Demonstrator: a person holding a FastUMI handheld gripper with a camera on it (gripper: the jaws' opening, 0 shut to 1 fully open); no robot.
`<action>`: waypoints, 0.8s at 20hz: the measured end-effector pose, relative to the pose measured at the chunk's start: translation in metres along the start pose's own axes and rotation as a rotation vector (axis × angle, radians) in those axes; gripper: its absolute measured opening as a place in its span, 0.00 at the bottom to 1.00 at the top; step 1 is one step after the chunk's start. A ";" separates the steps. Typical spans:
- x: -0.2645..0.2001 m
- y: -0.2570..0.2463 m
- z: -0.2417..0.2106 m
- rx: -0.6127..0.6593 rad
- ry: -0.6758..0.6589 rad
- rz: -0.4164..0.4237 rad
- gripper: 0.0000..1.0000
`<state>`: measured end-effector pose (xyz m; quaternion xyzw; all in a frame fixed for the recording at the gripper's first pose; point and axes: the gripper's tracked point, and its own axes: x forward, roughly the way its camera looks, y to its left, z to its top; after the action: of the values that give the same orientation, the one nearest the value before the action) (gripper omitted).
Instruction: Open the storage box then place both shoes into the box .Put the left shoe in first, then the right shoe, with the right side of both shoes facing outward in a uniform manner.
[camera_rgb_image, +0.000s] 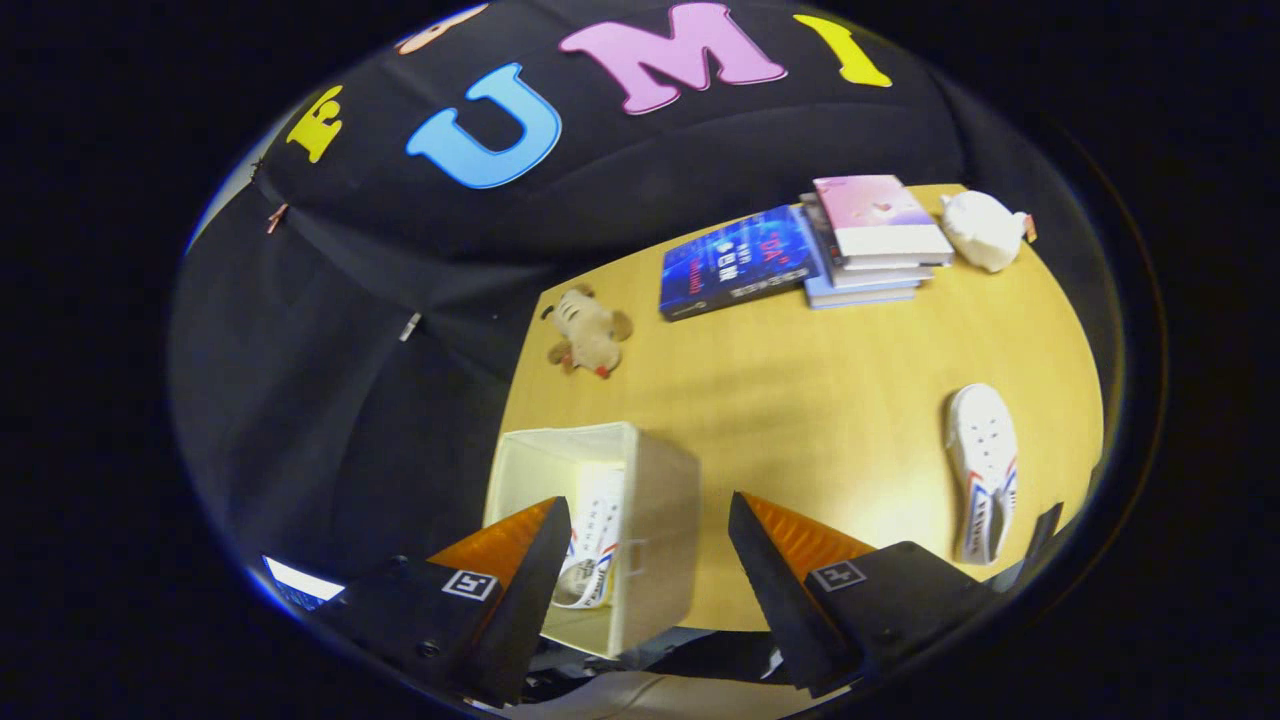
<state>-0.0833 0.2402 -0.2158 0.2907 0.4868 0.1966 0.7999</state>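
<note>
The claw (650, 545) is open, with its two black wedge fingers (775, 560) wide apart and holding nothing; their inner faces are orange and ribbed. Below the fingers stands the storage box (655, 520), a white square box with soft fabric walls and an open top. One white canvas shoe (597, 540) with red and blue stripes stands on its side inside the box. The second shoe (985, 470) lies well apart from the box, on the smooth yellow wooden counter (800, 390). Beyond the box lie a plush toy (588, 332) and stacked books (865, 240).
</note>
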 end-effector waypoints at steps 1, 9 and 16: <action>-0.007 -0.026 0.003 0.001 -0.010 -0.040 0.97; -0.036 -0.226 -0.010 -0.012 0.103 -0.347 0.97; -0.004 -0.334 -0.050 0.011 0.235 -0.426 0.88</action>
<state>-0.1189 0.0001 -0.4501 0.1608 0.6281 0.0531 0.7595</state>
